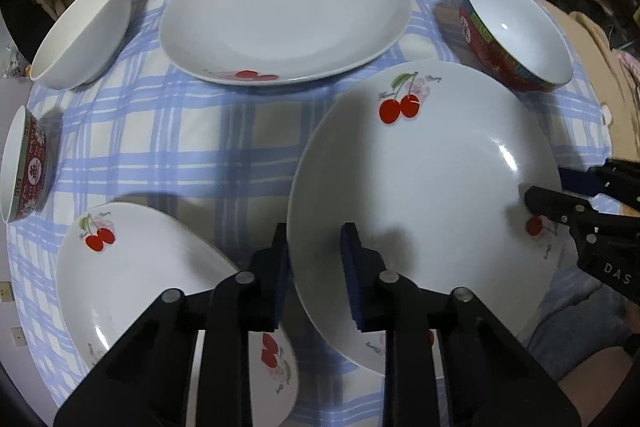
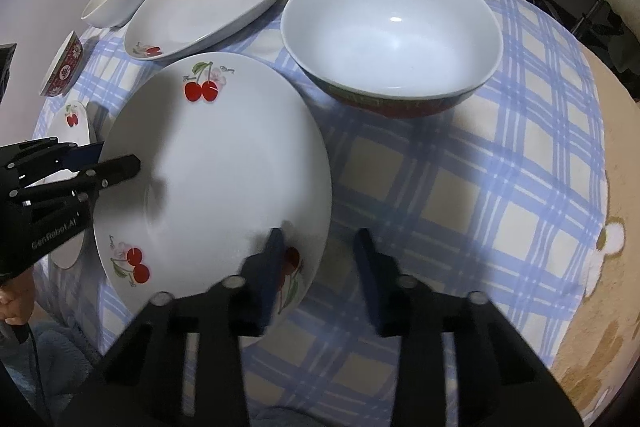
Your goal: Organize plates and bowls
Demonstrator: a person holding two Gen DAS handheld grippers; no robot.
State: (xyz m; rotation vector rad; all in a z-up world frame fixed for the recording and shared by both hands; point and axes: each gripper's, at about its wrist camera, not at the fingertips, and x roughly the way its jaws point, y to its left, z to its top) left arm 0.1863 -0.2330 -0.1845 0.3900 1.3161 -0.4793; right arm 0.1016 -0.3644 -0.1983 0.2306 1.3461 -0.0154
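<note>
A round white plate with cherry prints (image 1: 420,195) (image 2: 224,167) lies on the blue checked tablecloth (image 1: 160,147). My left gripper (image 1: 314,247) (image 2: 116,157) points down over its left rim. One pad is against the outside of the rim and the other rests on the inner slope, so it is shut on the plate. My right gripper (image 2: 320,243) (image 1: 546,185) straddles the opposite rim. Its inner finger is over a cherry print, and cloth shows between the rim and its outer finger, so it stands open.
A large oval cherry plate (image 1: 284,15) lies at the back. A smaller cherry plate (image 1: 152,275) is near left. A white bowl (image 1: 80,35) and a small red patterned bowl (image 1: 24,167) stand left. A big red-sided bowl (image 2: 392,31) touches the plate's far right. Stacked books lie beyond the table.
</note>
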